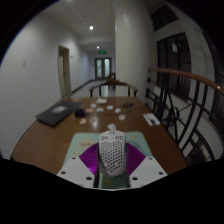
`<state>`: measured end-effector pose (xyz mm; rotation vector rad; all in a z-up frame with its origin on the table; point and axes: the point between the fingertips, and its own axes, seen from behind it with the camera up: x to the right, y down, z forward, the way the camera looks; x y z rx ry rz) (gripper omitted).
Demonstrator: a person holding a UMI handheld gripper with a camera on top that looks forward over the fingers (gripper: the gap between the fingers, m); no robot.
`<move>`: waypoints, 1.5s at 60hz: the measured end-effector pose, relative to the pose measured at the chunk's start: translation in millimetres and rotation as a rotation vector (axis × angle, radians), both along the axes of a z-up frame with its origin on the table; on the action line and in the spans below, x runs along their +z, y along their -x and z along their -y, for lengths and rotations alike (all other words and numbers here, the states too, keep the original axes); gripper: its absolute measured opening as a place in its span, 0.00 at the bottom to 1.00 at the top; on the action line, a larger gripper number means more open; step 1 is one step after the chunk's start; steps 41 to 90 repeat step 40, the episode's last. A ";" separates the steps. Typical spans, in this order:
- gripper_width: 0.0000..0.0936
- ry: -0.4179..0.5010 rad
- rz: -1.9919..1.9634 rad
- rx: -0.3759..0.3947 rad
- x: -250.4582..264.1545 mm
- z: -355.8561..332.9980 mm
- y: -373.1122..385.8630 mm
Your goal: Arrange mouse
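A white mouse (112,150) with a perforated honeycomb shell sits between my gripper's (112,162) two fingers, its nose pointing away from me. The purple pads (90,157) press on both of its sides, so the gripper is shut on it. The mouse is over the near end of a pale green mat (92,136) that lies on the wooden table (40,140). I cannot tell whether the mouse rests on the mat or is held just above it.
A dark closed laptop (54,115) lies beyond the fingers to the left. Several small white cards and objects (99,107) are scattered further along the table. A railing (185,100) runs along the right side. A corridor with a door (103,67) lies beyond.
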<state>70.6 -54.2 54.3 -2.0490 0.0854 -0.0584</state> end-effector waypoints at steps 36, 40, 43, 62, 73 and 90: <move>0.90 0.080 -0.046 0.086 -5.7 79.4 -11.5; 0.90 0.061 -0.090 0.072 -0.4 103.9 -17.2; 0.90 0.061 -0.090 0.072 -0.4 103.9 -17.2; 0.90 0.061 -0.090 0.072 -0.4 103.9 -17.2; 0.90 0.061 -0.090 0.072 -0.4 103.9 -17.2; 0.90 0.061 -0.090 0.072 -0.4 103.9 -17.2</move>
